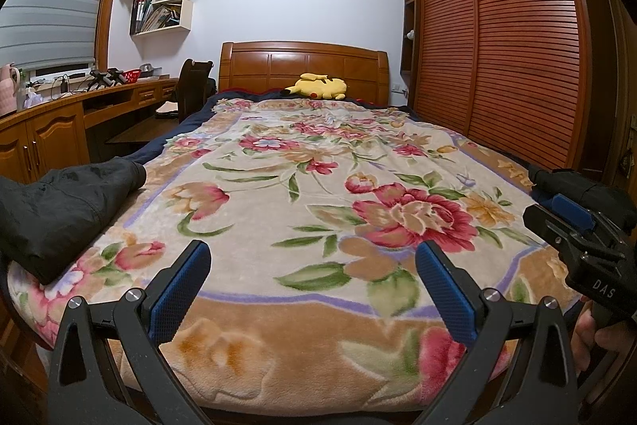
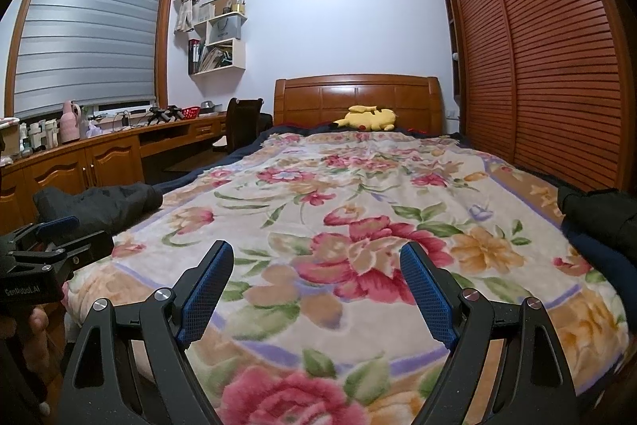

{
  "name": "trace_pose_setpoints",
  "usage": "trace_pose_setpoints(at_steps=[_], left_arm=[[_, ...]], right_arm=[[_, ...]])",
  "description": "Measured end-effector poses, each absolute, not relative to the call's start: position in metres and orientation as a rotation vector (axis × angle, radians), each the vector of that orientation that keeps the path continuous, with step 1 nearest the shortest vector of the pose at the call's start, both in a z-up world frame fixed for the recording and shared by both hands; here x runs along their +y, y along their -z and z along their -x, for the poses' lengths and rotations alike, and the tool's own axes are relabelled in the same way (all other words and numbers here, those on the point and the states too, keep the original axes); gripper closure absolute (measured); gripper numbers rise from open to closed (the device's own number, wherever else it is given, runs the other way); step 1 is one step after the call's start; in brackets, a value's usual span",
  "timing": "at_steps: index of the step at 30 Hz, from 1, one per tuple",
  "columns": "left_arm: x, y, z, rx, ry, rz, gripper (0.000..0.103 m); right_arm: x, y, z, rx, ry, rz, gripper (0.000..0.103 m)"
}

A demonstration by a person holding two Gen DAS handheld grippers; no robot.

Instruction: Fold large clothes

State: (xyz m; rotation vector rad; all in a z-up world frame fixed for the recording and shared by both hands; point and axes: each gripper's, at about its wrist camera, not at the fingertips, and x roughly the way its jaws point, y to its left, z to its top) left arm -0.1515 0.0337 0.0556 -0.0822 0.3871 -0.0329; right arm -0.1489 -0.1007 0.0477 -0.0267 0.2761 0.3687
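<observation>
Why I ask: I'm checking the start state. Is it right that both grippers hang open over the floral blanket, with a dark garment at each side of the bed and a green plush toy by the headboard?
Not quite: the plush toy is yellow, as the left wrist view shows. Left gripper, right gripper, floral blanket, dark garment on one side and the other, and headboard stand as stated.

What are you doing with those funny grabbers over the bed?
A person is holding a pair of tongs in each hand at the foot of a bed with a flowery blanket. The left tongs and right tongs are both open and hold nothing. Dark clothes wait to be folded: one black garment at the bed's left edge and another dark pile at the right. Folding has not started. A yellow plush toy lies by the headboard.
</observation>
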Motion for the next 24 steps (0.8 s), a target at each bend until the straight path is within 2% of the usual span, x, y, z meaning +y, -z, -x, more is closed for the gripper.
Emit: trace_pose_setpoints(at_steps=[24], left_arm=[[0.0319, -0.0556, 0.1511, 0.386, 0.033, 0.080, 0.000]], right_arm=[[-0.1012, -0.0462, 0.1494, 0.276, -0.367, 0.021, 0.016]])
